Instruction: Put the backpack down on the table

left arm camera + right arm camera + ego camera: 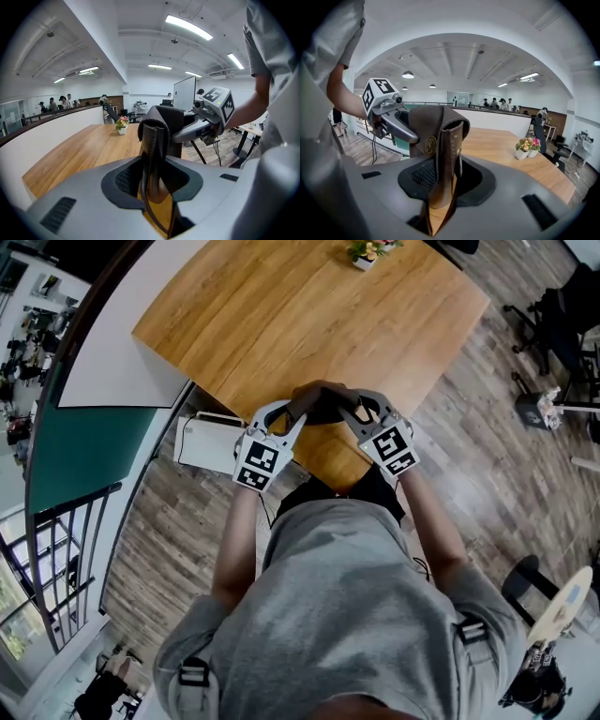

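Observation:
A dark brown leather backpack [323,404] hangs between my two grippers over the near corner of the wooden table [309,315]. My left gripper [298,416] is shut on one of its leather straps [152,154], which runs upright through the jaws. My right gripper [354,413] is shut on another strap [446,159] beside a round brass emblem [431,145]. The left gripper view shows the right gripper [206,124] across the bag. The left gripper [389,117] shows likewise in the right gripper view. The bag's underside is hidden.
A small pot of flowers [367,251] stands at the table's far edge. A white box [208,442] sits on the floor left of the table corner. Office chairs [553,324] stand to the right. A white wall and a railing [66,549] run along the left.

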### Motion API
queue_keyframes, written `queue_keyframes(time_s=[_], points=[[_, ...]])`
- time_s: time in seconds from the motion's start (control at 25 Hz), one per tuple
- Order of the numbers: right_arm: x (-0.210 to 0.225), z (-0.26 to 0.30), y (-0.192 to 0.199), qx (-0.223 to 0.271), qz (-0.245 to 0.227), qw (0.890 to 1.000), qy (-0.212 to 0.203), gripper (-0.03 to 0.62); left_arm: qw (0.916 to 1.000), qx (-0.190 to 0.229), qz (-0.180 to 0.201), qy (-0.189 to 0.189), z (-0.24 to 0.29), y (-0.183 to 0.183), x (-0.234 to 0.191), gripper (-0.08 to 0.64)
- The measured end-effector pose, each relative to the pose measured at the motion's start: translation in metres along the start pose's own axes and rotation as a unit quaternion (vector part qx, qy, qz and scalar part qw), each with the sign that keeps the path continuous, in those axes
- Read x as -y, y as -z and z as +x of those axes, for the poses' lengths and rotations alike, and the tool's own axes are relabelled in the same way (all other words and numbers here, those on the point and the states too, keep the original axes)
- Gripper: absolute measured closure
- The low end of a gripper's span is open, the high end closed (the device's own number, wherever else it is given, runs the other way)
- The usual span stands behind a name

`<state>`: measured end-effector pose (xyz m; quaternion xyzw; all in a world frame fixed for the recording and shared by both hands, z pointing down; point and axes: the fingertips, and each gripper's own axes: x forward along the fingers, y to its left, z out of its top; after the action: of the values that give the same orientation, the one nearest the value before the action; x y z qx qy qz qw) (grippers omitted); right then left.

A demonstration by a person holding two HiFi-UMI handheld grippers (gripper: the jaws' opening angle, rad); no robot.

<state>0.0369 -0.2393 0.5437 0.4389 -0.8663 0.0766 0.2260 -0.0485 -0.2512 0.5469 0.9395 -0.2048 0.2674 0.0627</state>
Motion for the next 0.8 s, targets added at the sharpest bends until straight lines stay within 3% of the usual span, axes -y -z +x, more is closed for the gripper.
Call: queue_keyframes(time_s=[0.16,0.8], points=[[0.006,0.006,0.005,-0.009,-0.028,1.0,-0.004,0.489,1.0,-0.009,-0.001,0.0,0.009,0.004,-0.003,0.434],[0.026,0.029,0.04,-0.021,0.0,1.0,-0.02,0.489,0.9985,-0.054,0.001,0.009,0.045,0.026,-0.008,0.431]])
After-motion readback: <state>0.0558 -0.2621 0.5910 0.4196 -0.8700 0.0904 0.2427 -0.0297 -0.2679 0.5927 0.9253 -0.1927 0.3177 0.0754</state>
